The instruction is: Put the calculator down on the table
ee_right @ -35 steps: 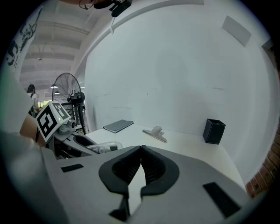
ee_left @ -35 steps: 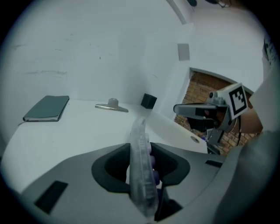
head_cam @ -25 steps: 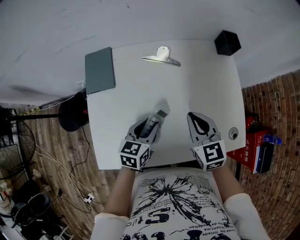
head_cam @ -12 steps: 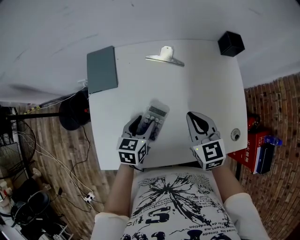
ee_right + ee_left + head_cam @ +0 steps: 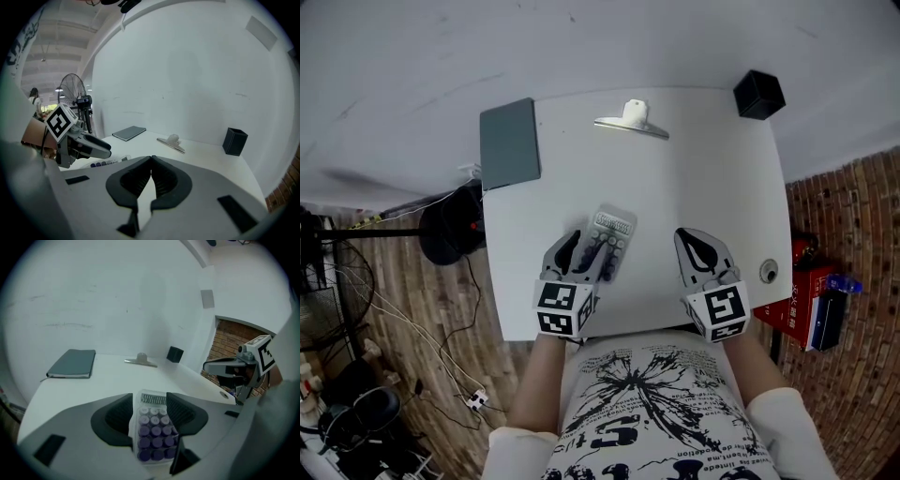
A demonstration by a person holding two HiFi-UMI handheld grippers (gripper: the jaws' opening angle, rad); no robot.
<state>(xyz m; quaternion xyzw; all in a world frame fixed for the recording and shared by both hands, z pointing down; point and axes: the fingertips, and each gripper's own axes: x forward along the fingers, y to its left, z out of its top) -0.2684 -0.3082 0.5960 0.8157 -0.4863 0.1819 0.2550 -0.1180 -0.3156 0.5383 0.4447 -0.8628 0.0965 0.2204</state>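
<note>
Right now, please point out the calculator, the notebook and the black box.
calculator point(image 5: 155, 431), left gripper view, on its purple keys.
notebook point(image 5: 510, 143), head view, middle of its cover.
black box point(image 5: 758, 95), head view, on its top.

left gripper point(image 5: 150, 399): fingers point(image 5: 115, 416) just opened, calculator point(image 5: 153, 430) lying between | right gripper point(image 5: 151, 161): fingers point(image 5: 138, 180) together

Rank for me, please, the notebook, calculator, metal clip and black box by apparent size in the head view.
1. notebook
2. calculator
3. metal clip and black box: they look about alike, so unranked.
</note>
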